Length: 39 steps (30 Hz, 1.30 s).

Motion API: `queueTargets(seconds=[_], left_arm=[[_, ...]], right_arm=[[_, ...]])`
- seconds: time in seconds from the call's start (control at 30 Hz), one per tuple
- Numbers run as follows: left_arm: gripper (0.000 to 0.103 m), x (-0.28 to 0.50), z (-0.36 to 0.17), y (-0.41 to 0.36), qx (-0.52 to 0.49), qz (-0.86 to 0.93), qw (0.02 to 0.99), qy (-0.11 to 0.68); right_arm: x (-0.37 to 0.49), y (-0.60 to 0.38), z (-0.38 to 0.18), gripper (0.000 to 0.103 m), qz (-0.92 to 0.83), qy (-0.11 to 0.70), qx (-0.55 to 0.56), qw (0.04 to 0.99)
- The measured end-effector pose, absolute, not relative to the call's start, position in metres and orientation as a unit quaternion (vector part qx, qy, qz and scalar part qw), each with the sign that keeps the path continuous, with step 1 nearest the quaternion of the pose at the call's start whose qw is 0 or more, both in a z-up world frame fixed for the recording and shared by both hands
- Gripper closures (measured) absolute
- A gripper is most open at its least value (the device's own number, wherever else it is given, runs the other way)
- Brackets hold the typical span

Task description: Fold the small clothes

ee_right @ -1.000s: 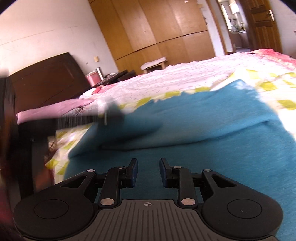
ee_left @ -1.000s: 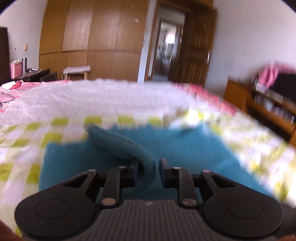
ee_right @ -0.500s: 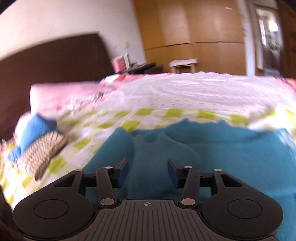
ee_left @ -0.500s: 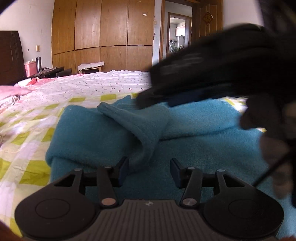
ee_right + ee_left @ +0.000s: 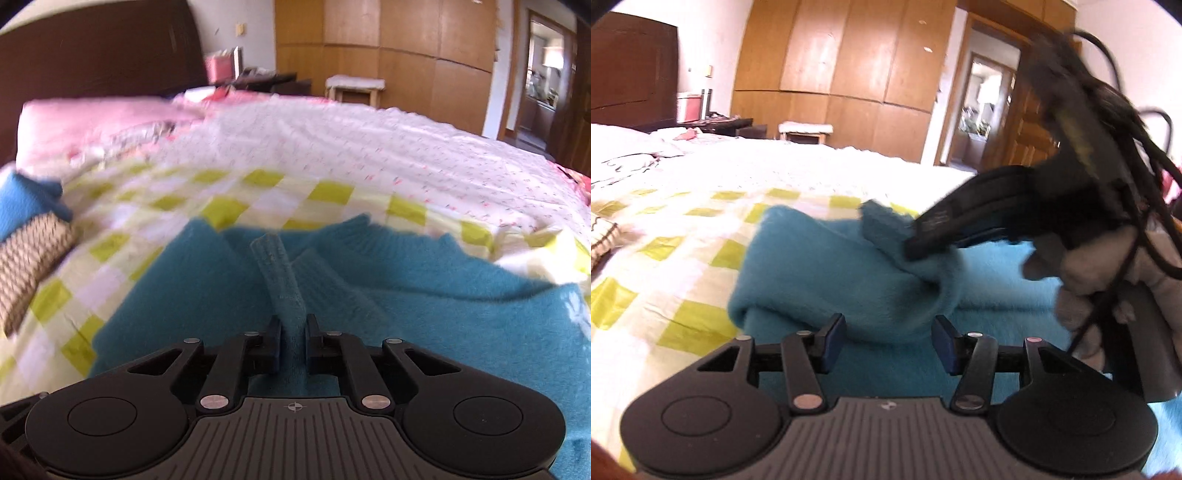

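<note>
A home bedroom: quilted bed (image 5: 332, 155), dark headboard (image 5: 103, 55), tall wooden wardrobe (image 5: 849, 66), open doorway (image 5: 986, 110).

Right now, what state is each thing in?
Teal sweater: lying on the bed, partly folded, sleeve lifted.
Right claw: just closed, shut on the sleeve.
Left claw: open, just widened, holding nothing.
Checked bedcover: spread flat.

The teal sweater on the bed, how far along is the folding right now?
Partly done. The teal sweater lies on the checked bedspread with one side already turned over into a rounded fold. In hand: the right gripper has just closed on a sleeve end, while the left gripper has been opening, its pads clear of the cloth. Left: lay that sleeve across and finish folding.
</note>
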<state>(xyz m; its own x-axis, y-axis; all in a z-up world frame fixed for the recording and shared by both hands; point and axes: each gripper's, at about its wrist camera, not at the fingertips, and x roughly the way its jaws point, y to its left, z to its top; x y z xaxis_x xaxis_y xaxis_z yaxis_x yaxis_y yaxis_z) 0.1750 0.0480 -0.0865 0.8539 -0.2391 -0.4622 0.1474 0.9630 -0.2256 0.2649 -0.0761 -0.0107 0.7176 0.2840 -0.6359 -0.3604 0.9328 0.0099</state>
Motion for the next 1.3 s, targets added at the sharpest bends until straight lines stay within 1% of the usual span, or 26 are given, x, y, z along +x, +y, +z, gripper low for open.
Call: queueTargets(seconds=[0.07,0.17,0.23,0.3,0.37,0.47,0.53,0.67,0.7,0.73,0.8,0.83,0.93,0.97,1.03,1.1,1.23,1.3], left_arm=[[0.042,0.174,-0.082,0.055,-0.106,-0.091,0.961,0.239],[0.034,0.170,-0.076,0.061,-0.115,-0.067,0.967,0.218],[0.026,0.168,-0.073,0.063,-0.120,-0.052,0.970,0.205],[0.014,0.167,-0.075,0.063,-0.122,-0.035,0.973,0.195],[0.013,0.170,-0.081,0.062,-0.113,-0.028,0.973,0.202],[0.013,0.181,-0.087,0.065,-0.103,-0.038,0.967,0.231],[0.013,0.182,-0.089,0.063,-0.098,-0.040,0.965,0.240],[0.012,0.179,-0.090,0.060,-0.084,-0.042,0.966,0.242],[0.012,0.177,-0.092,0.057,-0.083,-0.042,0.966,0.242],[0.012,0.176,-0.092,0.057,-0.082,-0.042,0.966,0.243],[0.012,0.175,-0.092,0.055,-0.082,-0.042,0.966,0.242],[0.012,0.175,-0.092,0.055,-0.083,-0.043,0.966,0.242],[0.012,0.174,-0.091,0.054,-0.084,-0.042,0.966,0.241],[0.012,0.174,-0.091,0.054,-0.084,-0.043,0.966,0.241],[0.012,0.175,-0.090,0.054,-0.084,-0.042,0.966,0.242],[0.012,0.174,-0.089,0.054,-0.085,-0.043,0.966,0.239],[0.012,0.166,-0.080,0.057,-0.099,-0.043,0.974,0.201],[0.010,0.165,-0.078,0.058,-0.101,-0.037,0.975,0.192]], right_arm=[[0.263,-0.090,0.005,0.095,0.167,0.307,-0.033,0.936],[0.261,-0.121,0.032,0.095,0.155,0.258,0.027,0.953],[0.254,-0.144,0.042,0.095,0.141,0.218,0.065,0.964],[0.248,-0.173,0.039,0.095,0.111,0.192,0.110,0.969],[0.248,-0.198,0.018,0.095,0.077,0.203,0.148,0.965],[0.261,-0.220,-0.029,0.092,0.033,0.279,0.159,0.946],[0.263,-0.228,-0.048,0.086,0.030,0.306,0.179,0.935],[0.263,-0.237,-0.048,0.081,0.033,0.291,0.213,0.932],[0.264,-0.239,-0.046,0.076,0.035,0.286,0.218,0.932],[0.266,-0.241,-0.044,0.066,0.036,0.285,0.227,0.931],[0.266,-0.246,-0.042,0.055,0.039,0.283,0.246,0.926],[0.266,-0.247,-0.041,0.054,0.038,0.282,0.249,0.926],[0.270,-0.247,-0.043,0.054,0.010,0.298,0.239,0.924],[0.272,-0.248,-0.046,0.056,0.001,0.309,0.236,0.921],[0.274,-0.251,-0.049,0.087,-0.002,0.318,0.240,0.917],[0.274,-0.254,-0.043,0.089,0.013,0.308,0.256,0.916],[0.255,-0.251,-0.005,0.090,0.085,0.206,0.269,0.937],[0.251,-0.249,0.002,0.090,0.082,0.175,0.251,0.949]])
